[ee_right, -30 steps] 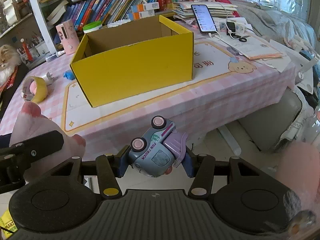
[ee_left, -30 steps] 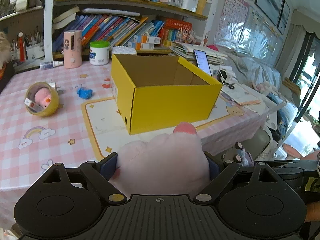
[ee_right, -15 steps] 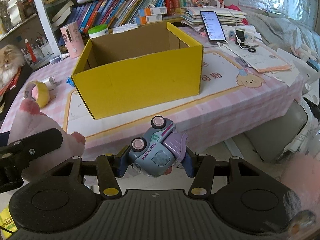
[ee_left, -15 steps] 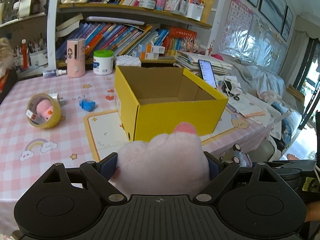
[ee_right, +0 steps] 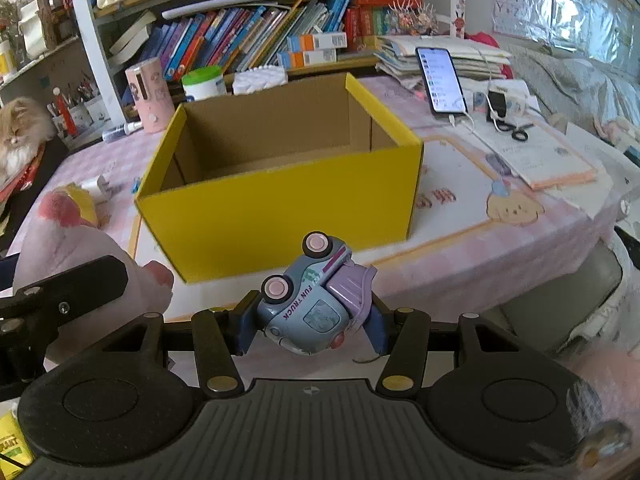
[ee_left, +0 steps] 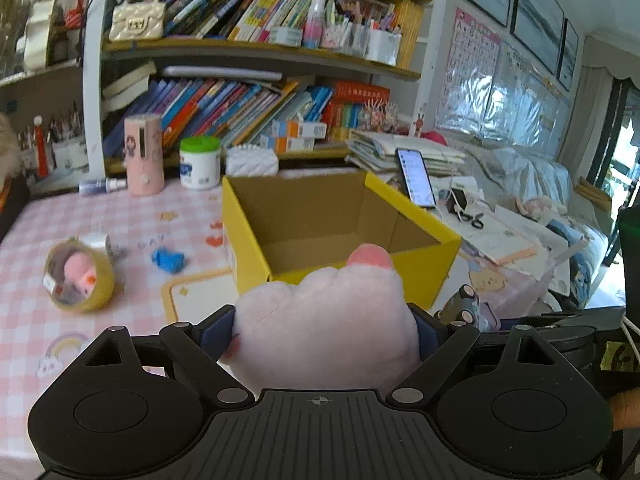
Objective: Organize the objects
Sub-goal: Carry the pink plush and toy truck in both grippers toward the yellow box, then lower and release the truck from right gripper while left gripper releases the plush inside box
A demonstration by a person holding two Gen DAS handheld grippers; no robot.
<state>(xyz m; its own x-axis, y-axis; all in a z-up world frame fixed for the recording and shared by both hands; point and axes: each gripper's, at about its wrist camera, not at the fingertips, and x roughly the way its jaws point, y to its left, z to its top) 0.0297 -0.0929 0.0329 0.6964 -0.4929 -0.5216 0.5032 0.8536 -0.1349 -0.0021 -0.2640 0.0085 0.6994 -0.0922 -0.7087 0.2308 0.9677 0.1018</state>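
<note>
Left wrist view: left gripper (ee_left: 326,330), jaws clamped on a pink plush toy (ee_left: 324,320), held just in front of the open yellow cardboard box (ee_left: 256,256) on the pink checked worktop (ee_left: 120,220). A tape roll (ee_left: 78,280) and a small blue toy (ee_left: 168,259) lie left of the box.

Right wrist view: right gripper (ee_right: 312,326), jaws closed on a tilted toy truck (ee_right: 310,306), wheels up, near the box's (ee_right: 280,216) front wall. Plush toy (ee_right: 72,248) at left. Phone (ee_right: 440,80) propped beyond the box.
</note>
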